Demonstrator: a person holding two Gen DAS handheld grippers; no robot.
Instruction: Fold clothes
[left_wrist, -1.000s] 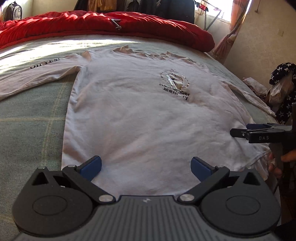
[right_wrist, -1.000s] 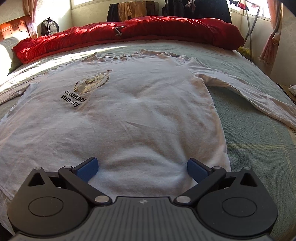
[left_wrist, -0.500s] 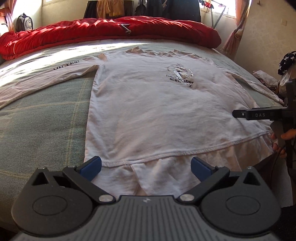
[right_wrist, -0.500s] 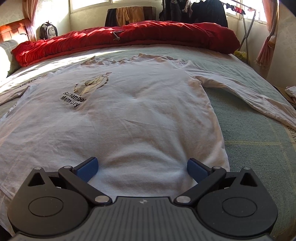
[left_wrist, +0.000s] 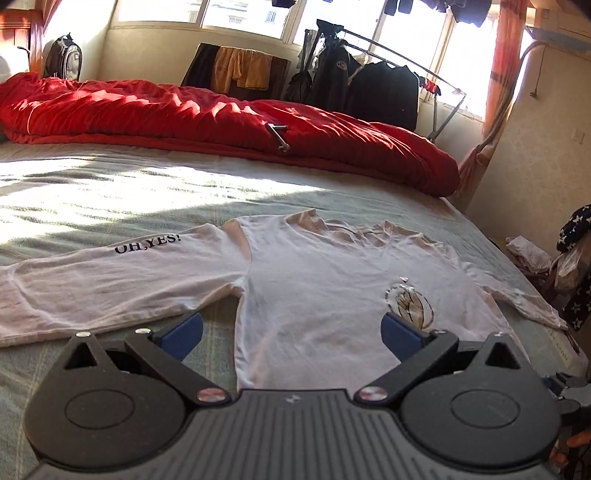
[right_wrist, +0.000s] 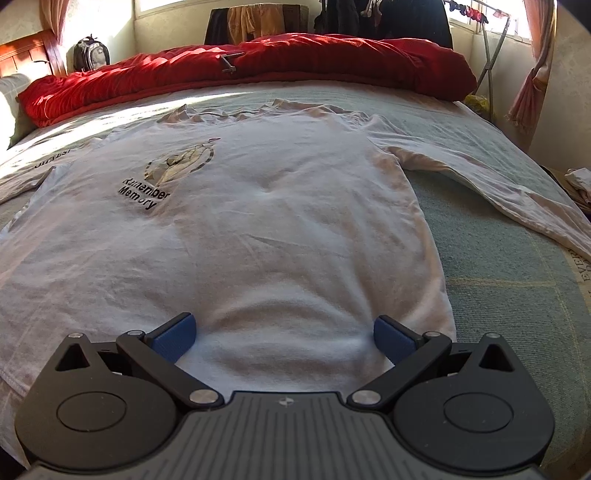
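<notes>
Left wrist view: long-sleeved white T-shirt (left_wrist: 332, 295) spread face-up on the pale green bedspread (left_wrist: 110, 192), "OH,YES!" sleeve (left_wrist: 110, 284) stretched straight out to the side, other sleeve trailing off toward the bed edge. Left gripper (left_wrist: 291, 332) up over the armpit area, blue pads spread wide, nothing pinched between them. Red duvet (left_wrist: 221, 125) bunched along the far side of the bed, drying rack (left_wrist: 369, 81) with dark jackets by the window.

Right wrist view, same story: right gripper (right_wrist: 282, 334) low over the hem end of the shirt, fingers wide apart, cloth lying under and between them but not clamped. Hard to say whether the pads actually touch the fabric. "Remember Memory" print (right_wrist: 147, 192) readable, so front side up.

Progress-wise: basically zero folds so far. Shirt laid out and fairly smooth, a few wrinkles mid-chest, both sleeves still fully extended. Probably still at the flatten-and-line-up stage. Left to do, by the look of it: sleeves in, sides over, then bottom up toward the collar.
</notes>
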